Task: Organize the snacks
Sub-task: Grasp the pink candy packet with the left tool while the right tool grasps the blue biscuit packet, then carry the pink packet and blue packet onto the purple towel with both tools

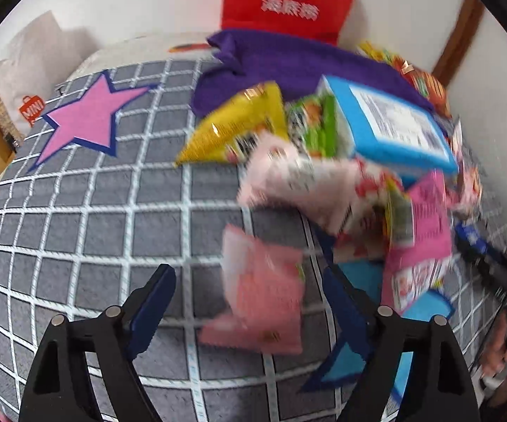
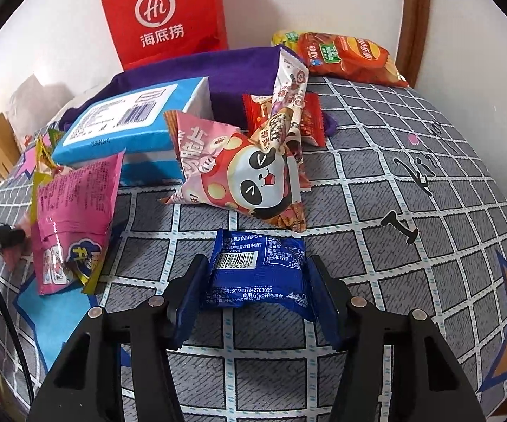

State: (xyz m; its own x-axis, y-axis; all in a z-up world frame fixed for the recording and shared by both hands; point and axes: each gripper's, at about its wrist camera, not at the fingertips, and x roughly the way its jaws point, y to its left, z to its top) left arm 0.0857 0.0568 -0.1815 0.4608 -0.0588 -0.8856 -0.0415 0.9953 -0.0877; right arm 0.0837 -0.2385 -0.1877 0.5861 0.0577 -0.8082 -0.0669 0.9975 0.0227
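Note:
In the left wrist view my left gripper (image 1: 249,292) is open, with a blurred pink snack packet (image 1: 264,299) between its fingers but touching neither. Beyond it lies a heap of snacks: a yellow bag (image 1: 239,126), a green packet (image 1: 318,123), a blue box (image 1: 390,126) and a magenta bag (image 1: 422,232). In the right wrist view my right gripper (image 2: 257,277) has its fingers against both sides of a small blue packet (image 2: 258,270) on the bed. Ahead lie a pink panda bag (image 2: 242,172), the blue box (image 2: 130,123), the magenta bag (image 2: 74,218) and an orange chip bag (image 2: 344,56).
A grey checked bedspread (image 2: 394,246) with a pink star (image 1: 88,119) covers the surface. A purple cloth (image 1: 288,66) lies at the back. A red paper bag (image 2: 165,14) stands against the white wall. A wooden door frame (image 2: 415,17) is at the right. A hand (image 1: 502,348) shows at the left view's right edge.

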